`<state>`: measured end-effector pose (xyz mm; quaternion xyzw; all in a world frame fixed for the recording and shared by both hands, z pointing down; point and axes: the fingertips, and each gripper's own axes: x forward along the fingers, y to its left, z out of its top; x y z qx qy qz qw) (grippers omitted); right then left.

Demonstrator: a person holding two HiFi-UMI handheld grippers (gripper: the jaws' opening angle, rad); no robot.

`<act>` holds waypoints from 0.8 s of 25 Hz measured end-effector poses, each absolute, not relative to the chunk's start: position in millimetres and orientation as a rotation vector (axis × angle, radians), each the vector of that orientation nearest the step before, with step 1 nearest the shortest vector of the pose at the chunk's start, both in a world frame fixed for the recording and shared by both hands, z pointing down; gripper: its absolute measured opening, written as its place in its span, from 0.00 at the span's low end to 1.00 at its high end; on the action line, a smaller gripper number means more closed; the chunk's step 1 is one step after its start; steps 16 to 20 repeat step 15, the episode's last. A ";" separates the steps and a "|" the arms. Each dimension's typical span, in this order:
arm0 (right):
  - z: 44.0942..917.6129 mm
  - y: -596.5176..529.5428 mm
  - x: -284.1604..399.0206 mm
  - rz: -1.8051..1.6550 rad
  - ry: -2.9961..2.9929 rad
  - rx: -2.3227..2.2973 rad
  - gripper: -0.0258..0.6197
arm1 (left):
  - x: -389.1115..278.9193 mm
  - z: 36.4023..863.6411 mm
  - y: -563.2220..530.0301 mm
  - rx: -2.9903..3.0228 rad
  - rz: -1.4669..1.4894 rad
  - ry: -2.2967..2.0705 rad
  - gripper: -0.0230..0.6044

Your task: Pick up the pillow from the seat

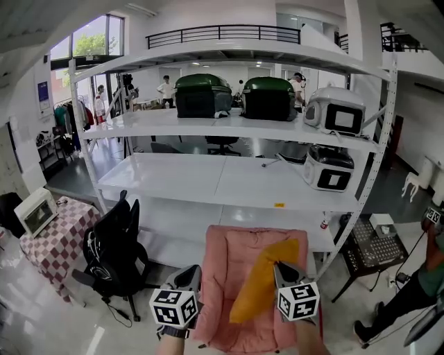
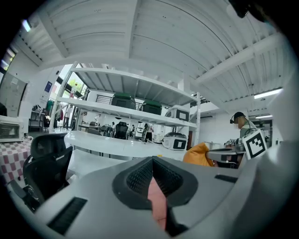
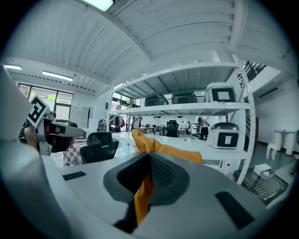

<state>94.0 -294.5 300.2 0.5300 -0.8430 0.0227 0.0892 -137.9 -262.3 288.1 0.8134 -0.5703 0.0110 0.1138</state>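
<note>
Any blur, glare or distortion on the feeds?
Head view: sharp, but fisheye bows the white metal shelving. Left gripper view: the pinched pink seat fabric is blurred. Right gripper view: the orange pillow is soft up close; ceiling light glares.

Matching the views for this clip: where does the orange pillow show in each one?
Head view: pillow bottom centre, over the pink seat.
Left gripper view: pillow right of centre, small.
Right gripper view: pillow at centre, clamped in the right gripper.
Shared landmark: the two green boxes.
</note>
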 end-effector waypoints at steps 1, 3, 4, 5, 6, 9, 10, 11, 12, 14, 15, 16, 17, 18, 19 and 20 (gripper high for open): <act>299.4 -294.2 93.3 0.067 -2.509 1.576 0.05 | -138.8 287.6 -261.4 2.385 0.033 -1.675 0.05; 297.8 -293.9 93.8 0.065 -2.510 1.577 0.05 | -138.7 286.2 -260.5 2.384 0.030 -1.678 0.05; 297.3 -293.7 94.5 0.064 -2.510 1.578 0.05 | -138.1 285.6 -260.3 2.384 0.028 -1.679 0.04; 297.3 -293.6 94.9 0.063 -2.511 1.578 0.05 | -137.7 285.5 -260.0 2.384 0.025 -1.681 0.05; 297.9 -293.2 94.8 0.062 -2.511 1.578 0.05 | -137.8 285.9 -259.5 2.384 0.022 -1.684 0.05; 301.3 -291.5 92.2 0.058 -2.510 1.575 0.05 | -139.7 289.2 -257.2 2.381 0.017 -1.688 0.04; 302.2 -291.0 91.5 0.058 -2.509 1.575 0.05 | -140.2 290.1 -256.8 2.382 0.017 -1.686 0.04; 302.7 -290.9 91.1 0.058 -2.508 1.577 0.05 | -140.5 290.5 -256.6 2.382 0.016 -1.685 0.04; 302.7 -291.1 90.9 0.058 -2.508 1.578 0.05 | -140.8 290.5 -256.8 2.383 0.015 -1.684 0.04; 301.8 -292.0 90.6 0.057 -2.508 1.581 0.05 | -141.3 289.6 -257.3 2.384 0.011 -1.684 0.05; 301.2 -292.5 90.3 0.056 -2.508 1.582 0.05 | -141.7 289.0 -257.6 2.384 0.009 -1.685 0.05; 301.2 -292.5 90.3 0.056 -2.508 1.582 0.05 | -141.7 289.0 -257.6 2.384 0.009 -1.685 0.05; 301.2 -292.5 90.3 0.056 -2.508 1.582 0.05 | -141.7 289.0 -257.6 2.384 0.009 -1.685 0.05; 301.2 -292.5 90.3 0.056 -2.508 1.582 0.05 | -141.7 289.0 -257.6 2.384 0.009 -1.685 0.05; 301.2 -292.5 90.3 0.056 -2.508 1.582 0.05 | -141.7 289.0 -257.6 2.384 0.009 -1.685 0.05; 301.2 -292.5 90.3 0.056 -2.508 1.582 0.05 | -141.7 289.0 -257.6 2.384 0.009 -1.685 0.05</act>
